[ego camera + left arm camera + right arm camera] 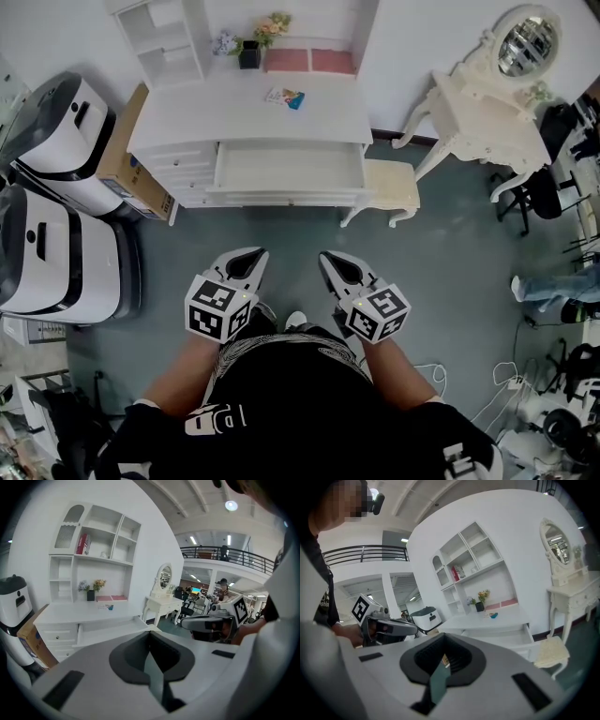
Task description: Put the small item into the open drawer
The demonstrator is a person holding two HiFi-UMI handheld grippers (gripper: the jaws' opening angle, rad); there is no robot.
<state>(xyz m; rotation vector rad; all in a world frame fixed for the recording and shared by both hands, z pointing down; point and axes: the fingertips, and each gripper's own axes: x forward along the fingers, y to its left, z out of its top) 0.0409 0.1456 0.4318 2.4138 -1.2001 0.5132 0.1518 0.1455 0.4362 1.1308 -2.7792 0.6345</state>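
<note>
The small item (pixel 286 97), a colourful flat piece, lies on top of the white desk (pixel 187 117); it also shows as the small item (pixel 108 607) and the small item (pixel 492 615) in the two gripper views. Under the desktop the drawer (pixel 286 169) stands pulled open, and I see nothing in it. My left gripper (pixel 251 255) and right gripper (pixel 328 258) hang side by side over the grey floor, well short of the desk. Both are shut with nothing between the jaws. The left gripper (pixel 149 633) and right gripper (pixel 443 638) views show the jaws pressed together.
A padded stool (pixel 389 183) stands at the desk's right end, next to a white vanity table with a mirror (pixel 478 103). A cardboard box (pixel 131 159) and two white machines (pixel 56 141) are at the left. A flower pot (pixel 250 52) sits at the desk's back.
</note>
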